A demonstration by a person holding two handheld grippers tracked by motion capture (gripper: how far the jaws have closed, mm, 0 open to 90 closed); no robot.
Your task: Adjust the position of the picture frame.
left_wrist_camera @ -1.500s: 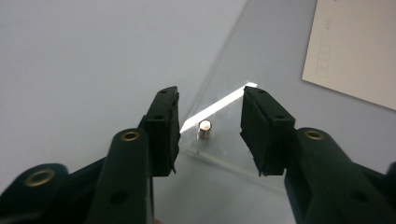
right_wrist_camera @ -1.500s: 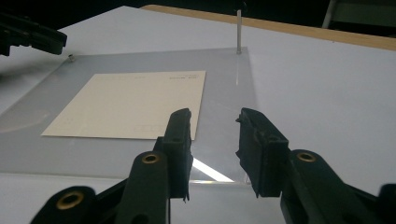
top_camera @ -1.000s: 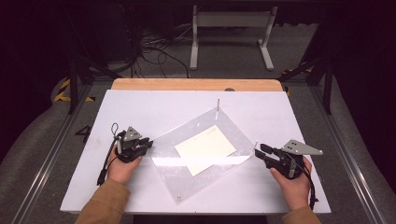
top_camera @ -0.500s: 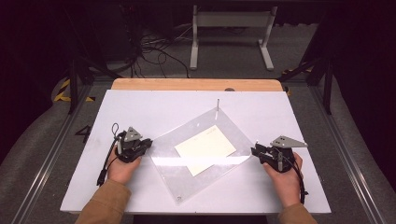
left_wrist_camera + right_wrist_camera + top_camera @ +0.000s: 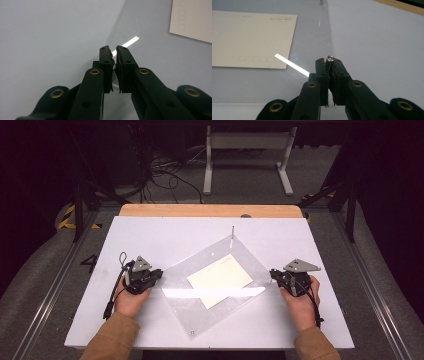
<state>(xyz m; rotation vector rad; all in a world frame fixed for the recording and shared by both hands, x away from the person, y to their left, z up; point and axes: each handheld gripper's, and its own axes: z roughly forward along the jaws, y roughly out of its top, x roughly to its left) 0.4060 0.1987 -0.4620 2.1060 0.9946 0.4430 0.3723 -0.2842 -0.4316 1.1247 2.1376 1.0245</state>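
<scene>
A clear plastic plate (image 5: 220, 307) lies turned like a diamond on the white table (image 5: 150, 232), with a cream card (image 5: 220, 279) at its middle. My left gripper (image 5: 157, 274) is shut on the plate's left corner; in the left gripper view its jaws (image 5: 113, 48) pinch the plate's edge (image 5: 150, 50). My right gripper (image 5: 274, 274) is at the plate's right corner. Its jaws (image 5: 328, 61) have just been closing and now pinch the corner at a small screw (image 5: 330, 58). The card (image 5: 249, 37) lies beyond, to the left.
A thin metal post (image 5: 232, 231) stands at the plate's far corner. A wooden strip (image 5: 210, 210) runs along the table's back edge. Beyond it, a metal stand (image 5: 245, 155) and cables (image 5: 165, 175) are on the floor. Bare white table surrounds the plate.
My right hand has slid left to the plate's right corner and its jaws have closed there. The left hand and the plate have stayed put.
</scene>
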